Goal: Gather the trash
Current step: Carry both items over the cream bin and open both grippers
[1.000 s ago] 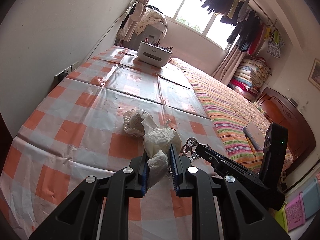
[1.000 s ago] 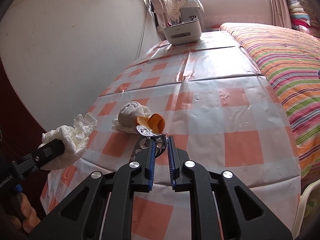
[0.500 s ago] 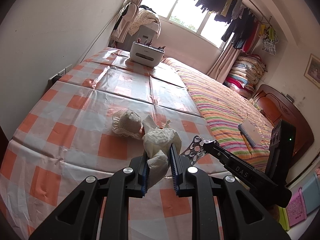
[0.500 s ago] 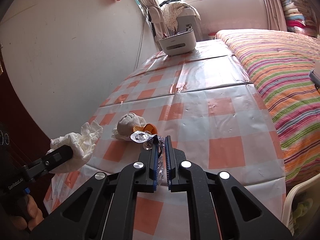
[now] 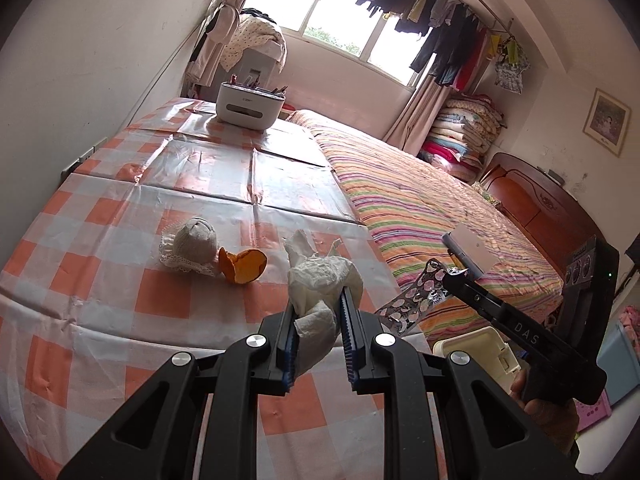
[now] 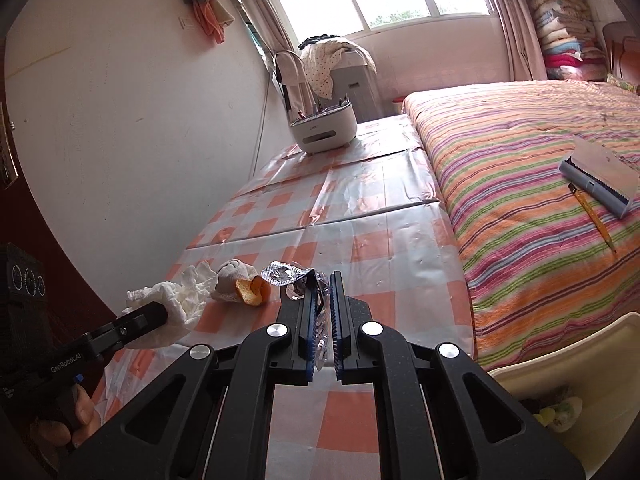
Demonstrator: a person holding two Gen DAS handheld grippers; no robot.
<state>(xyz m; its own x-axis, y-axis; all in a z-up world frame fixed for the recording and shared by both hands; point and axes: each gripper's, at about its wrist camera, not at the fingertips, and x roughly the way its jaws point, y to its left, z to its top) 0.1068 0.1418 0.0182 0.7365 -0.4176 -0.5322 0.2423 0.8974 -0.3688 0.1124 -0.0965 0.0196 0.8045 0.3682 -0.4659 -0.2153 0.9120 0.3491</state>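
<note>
Checked tablecloth (image 5: pixel 100 272) carries orange peel (image 5: pixel 242 266); just right of it, left gripper (image 5: pixel 318 312) pinches crumpled tissue (image 5: pixel 320 280), while right gripper (image 6: pixel 322 292) clamps a foil blister pack (image 6: pixel 286 274).

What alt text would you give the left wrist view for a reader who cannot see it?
The left gripper is clamped on a crumpled white tissue above a table with an orange-checked cloth. At right, the right gripper holds a silver blister pack. An orange peel and a white foam fruit net lie on the cloth.
</note>
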